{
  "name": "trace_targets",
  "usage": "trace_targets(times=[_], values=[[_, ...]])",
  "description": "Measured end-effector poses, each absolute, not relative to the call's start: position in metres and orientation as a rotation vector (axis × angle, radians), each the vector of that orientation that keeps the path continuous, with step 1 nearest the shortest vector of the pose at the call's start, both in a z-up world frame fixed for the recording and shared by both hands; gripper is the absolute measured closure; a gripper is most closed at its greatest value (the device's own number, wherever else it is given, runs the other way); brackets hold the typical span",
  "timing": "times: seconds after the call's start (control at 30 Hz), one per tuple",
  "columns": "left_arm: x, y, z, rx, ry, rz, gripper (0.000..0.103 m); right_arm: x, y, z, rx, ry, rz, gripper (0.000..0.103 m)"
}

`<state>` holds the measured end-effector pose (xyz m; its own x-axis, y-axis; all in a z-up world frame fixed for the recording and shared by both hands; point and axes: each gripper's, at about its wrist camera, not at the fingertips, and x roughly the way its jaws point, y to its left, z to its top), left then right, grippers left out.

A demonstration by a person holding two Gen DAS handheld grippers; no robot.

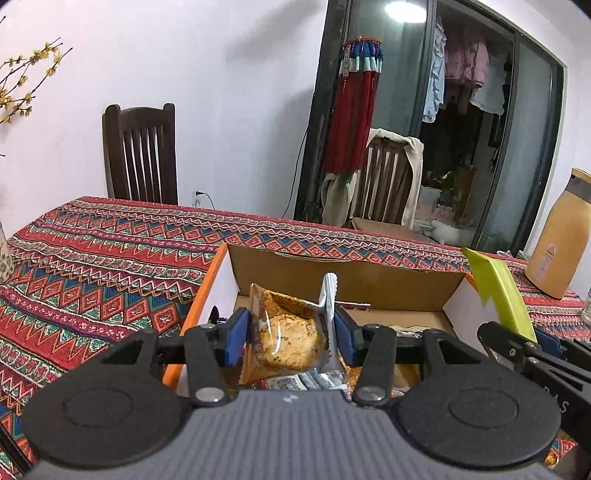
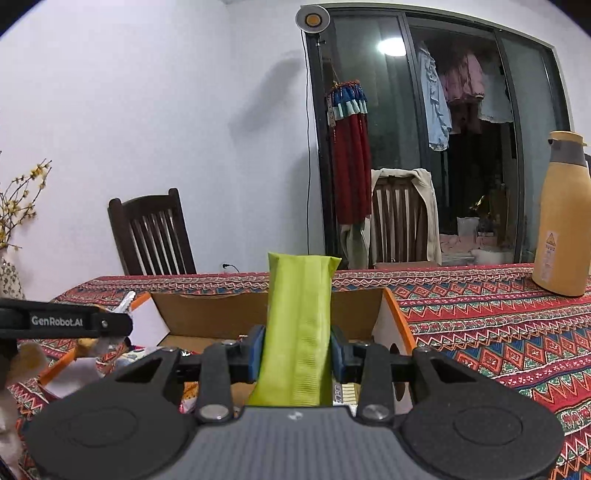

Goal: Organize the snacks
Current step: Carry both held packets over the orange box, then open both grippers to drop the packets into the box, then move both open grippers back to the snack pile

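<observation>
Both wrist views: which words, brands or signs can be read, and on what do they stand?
"GenRobot.AI": side of the left gripper, right wrist view.
"AS": partial letters on the right gripper, left wrist view.
Label on the yellow flask: too small.
Print on the cracker packet: blurred.

Pretty evenly lit indoors. A ceiling lamp reflection (image 1: 404, 9) glares off the dark glass door (image 2: 461, 140) at upper right. Soft shadows smear the white wall (image 1: 221, 92). Heavy fisheye bending, dark vignetted corners, slightly soft overall.
</observation>
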<state>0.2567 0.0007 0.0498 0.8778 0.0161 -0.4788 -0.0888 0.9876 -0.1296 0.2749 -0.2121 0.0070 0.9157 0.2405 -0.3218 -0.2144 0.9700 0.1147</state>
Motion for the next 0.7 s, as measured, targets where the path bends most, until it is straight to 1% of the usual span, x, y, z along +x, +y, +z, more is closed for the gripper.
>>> trace_targets(times=[0.13, 0.17, 0.2, 0.23, 0.27, 0.3, 0.33, 0.37, 0.4, 0.7], values=[[0.253, -0.004, 0.045, -0.13, 0.488, 0.065, 0.051, 0.272, -0.21, 0.003, 0.065, 0.34, 0.229, 0.067], [0.253, -0.006, 0.045, -0.129, 0.488, 0.067, 0.047, 0.271, -0.209, 0.003, 0.062, 0.344, 0.228, 0.066], [0.253, -0.006, 0.045, -0.131, 0.486, 0.066, 0.037, 0.271, -0.209, 0.002, 0.061, 0.347, 0.229, 0.065], [0.252, -0.007, 0.045, -0.133, 0.478, 0.067, 0.032, 0.272, -0.209, 0.003, 0.061, 0.347, 0.225, 0.061], [0.25, -0.008, 0.045, -0.132, 0.467, 0.069, 0.022, 0.271, -0.209, 0.003, 0.062, 0.342, 0.221, 0.055], [0.249, -0.008, 0.046, -0.134, 0.46, 0.068, 0.011, 0.27, -0.21, 0.004, 0.067, 0.339, 0.219, 0.037], [0.247, -0.007, 0.046, -0.139, 0.45, 0.072, 0.005, 0.268, -0.211, 0.005, 0.074, 0.332, 0.216, 0.015], [0.245, -0.006, 0.047, -0.143, 0.44, 0.078, 0.0, 0.266, -0.213, 0.005, 0.081, 0.32, 0.207, 0.005], [0.244, -0.005, 0.047, -0.146, 0.43, 0.085, 0.0, 0.265, -0.213, 0.005, 0.083, 0.311, 0.192, 0.0], [0.24, -0.002, 0.049, -0.174, 0.429, 0.105, 0.0, 0.26, -0.219, 0.007, 0.106, 0.289, 0.164, 0.0]])
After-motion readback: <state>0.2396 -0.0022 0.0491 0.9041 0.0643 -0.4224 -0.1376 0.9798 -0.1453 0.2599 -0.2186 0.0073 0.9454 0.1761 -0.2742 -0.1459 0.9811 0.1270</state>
